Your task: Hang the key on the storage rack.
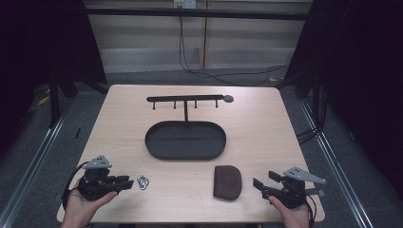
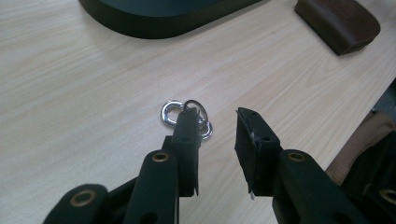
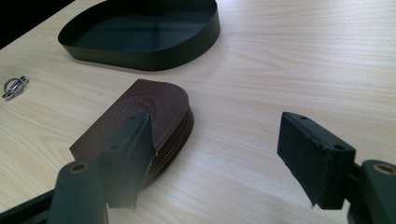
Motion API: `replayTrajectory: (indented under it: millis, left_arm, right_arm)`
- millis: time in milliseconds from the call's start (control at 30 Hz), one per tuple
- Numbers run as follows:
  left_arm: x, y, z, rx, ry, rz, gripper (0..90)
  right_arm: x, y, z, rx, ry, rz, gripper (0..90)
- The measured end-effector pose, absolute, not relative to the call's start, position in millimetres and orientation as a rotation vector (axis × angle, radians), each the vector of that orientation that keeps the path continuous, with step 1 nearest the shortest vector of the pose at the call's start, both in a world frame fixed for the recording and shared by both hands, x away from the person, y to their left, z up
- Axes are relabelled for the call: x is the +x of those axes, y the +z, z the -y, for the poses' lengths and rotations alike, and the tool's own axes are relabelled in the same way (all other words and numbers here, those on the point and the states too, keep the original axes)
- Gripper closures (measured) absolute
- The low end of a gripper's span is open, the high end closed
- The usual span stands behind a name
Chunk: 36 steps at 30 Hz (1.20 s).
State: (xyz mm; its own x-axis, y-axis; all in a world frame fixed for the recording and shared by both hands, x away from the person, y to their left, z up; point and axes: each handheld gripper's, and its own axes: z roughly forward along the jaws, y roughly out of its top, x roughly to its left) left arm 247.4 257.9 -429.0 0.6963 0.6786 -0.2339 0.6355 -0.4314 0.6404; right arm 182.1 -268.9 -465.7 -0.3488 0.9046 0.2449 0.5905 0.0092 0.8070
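Nothing has yet reached the tray or the hook rack; both small things lie on the bare worktop (image 1: 266, 123), so the work looks to be at its start.

Nearest, the left gripper (image 1: 124, 183) points along the worktop at the metal key rings (image 1: 143, 182). In the left gripper view its 2 fingers (image 2: 187, 140) stand apart with nothing between them; the key rings (image 2: 187, 116) lie just past the tip of the left-hand finger, off the line of the gap, and not gripped.

The right gripper (image 1: 259, 185) has its fingers (image 3: 130, 149) wide apart and empty, with the brown zip pouch (image 3: 140, 126) lying just beside the left-hand finger.

Farther off sits the black oval tray (image 1: 185, 154), empty, and behind it the black hook rack (image 1: 185, 99), with nothing visibly hanging from it.
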Motion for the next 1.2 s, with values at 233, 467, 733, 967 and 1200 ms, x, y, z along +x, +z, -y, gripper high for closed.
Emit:
replayTrajectory:
  millis: [233, 467, 733, 967, 1200]
  left_arm:
    - [257, -425, -247, 2.247, 0.046, -0.966, 70.4]
    - [265, -428, -233, 2.363, 0.008, -0.946, 71.9]
    - [278, -420, -225, 2.439, 0.001, -0.989, 71.0]
    - [292, -416, -215, 2.512, -0.077, -1.013, 78.0]
    - [300, -422, -206, 2.599, -0.126, -0.994, 74.3]
  right_arm:
    - [183, -466, 269, 1.545, 1.265, -1.951, 26.7]
    - [183, -467, 269, 1.538, 1.272, -1.968, 26.7]
    - [183, -466, 268, 1.538, 1.266, -1.97, 26.6]
    - [184, -467, 268, 1.543, 1.263, -1.977, 26.5]
    - [184, -467, 268, 1.541, 1.259, -1.985, 26.4]
